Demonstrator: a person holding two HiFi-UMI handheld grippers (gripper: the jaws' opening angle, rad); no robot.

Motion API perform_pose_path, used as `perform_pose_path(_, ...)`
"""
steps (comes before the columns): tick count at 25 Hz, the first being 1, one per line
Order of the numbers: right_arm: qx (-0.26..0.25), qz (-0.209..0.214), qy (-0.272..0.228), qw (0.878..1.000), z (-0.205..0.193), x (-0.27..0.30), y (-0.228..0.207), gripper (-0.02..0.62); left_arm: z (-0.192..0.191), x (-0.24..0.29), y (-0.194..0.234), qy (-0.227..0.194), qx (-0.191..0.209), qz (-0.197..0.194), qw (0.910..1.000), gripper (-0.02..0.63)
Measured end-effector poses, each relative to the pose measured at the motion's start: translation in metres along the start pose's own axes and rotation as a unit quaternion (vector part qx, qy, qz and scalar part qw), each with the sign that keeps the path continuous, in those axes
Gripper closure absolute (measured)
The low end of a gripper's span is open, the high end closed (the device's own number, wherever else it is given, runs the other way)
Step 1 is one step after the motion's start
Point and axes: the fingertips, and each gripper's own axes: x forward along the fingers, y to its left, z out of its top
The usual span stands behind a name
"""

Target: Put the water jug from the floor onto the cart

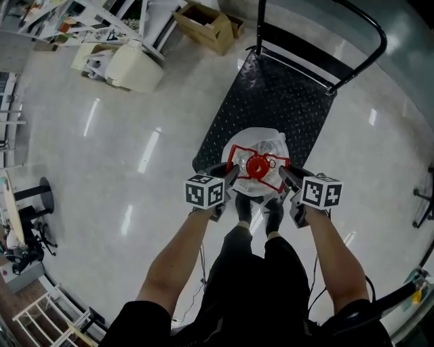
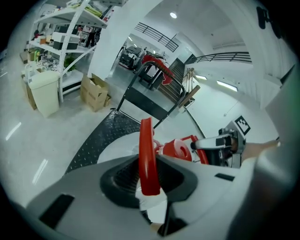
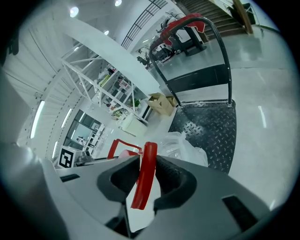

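Jug (image 1: 271,142): clear plastic w/ red cap (image 1: 258,165) & red handle frame (image 2: 149,154).

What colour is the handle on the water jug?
The handle is red, clearest in the left gripper view.

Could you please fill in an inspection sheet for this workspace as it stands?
Surface: glossy pale floor; black tread-plate cart deck.
Job's things: water jug with a red cap, at the deck's near end; whether it rests there cannot be told.
Clutter: cardboard box, white bin.
Grippers: left tool and right tool are each shut on the jug's red handle.
Cables: thin leads beside the person's legs.
Surroundings: shelving along the far side.
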Motion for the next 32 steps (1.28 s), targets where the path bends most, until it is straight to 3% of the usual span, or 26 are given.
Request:
perform_pose_path(6,-0.033,-0.017,-0.014,0.999,0.003,-0.007,-0.002,0.489,-0.004,-0.016,0.011,-0.024,-0.011,0.005,0.9996,0.511)
perform_pose_path(11,-0.049,-0.024,-0.029,0.998,0.008,-0.028,0.003,0.488,-0.005,-0.038,0.014,-0.039,0.003,0.027,0.9988,0.489)
perform_pose_path(15,-0.074,-0.011,-0.067,0.995,0.025,-0.067,0.022,0.488,0.018,-0.083,0.002,-0.107,0.015,0.051,0.9929,0.489)
perform_pose_path(19,-0.143,0.020,-0.115,0.983,0.055,-0.125,0.068,0.489,0.066,-0.149,-0.055,-0.204,0.040,0.035,0.9774,0.491)
perform_pose_path(23,-0.194,0.050,-0.184,0.962,0.087,-0.190,0.115,0.493,0.108,-0.204,-0.132,-0.275,0.096,0.008,0.9567,0.495)
perform_pose_path(26,-0.226,0.070,-0.239,0.942,0.117,-0.245,0.151,0.573,0.140,-0.241,-0.194,-0.320,0.147,-0.004,0.9361,0.574)
perform_pose_path(28,-0.248,0.081,-0.254,0.931,0.123,-0.278,0.172,0.592,0.150,-0.260,-0.234,-0.336,0.167,-0.015,0.9267,0.604)
perform_pose_path(32,-0.282,0.092,-0.257,0.920,0.104,-0.313,0.191,0.592,0.135,-0.277,-0.289,-0.337,0.201,-0.023,0.9196,0.604)
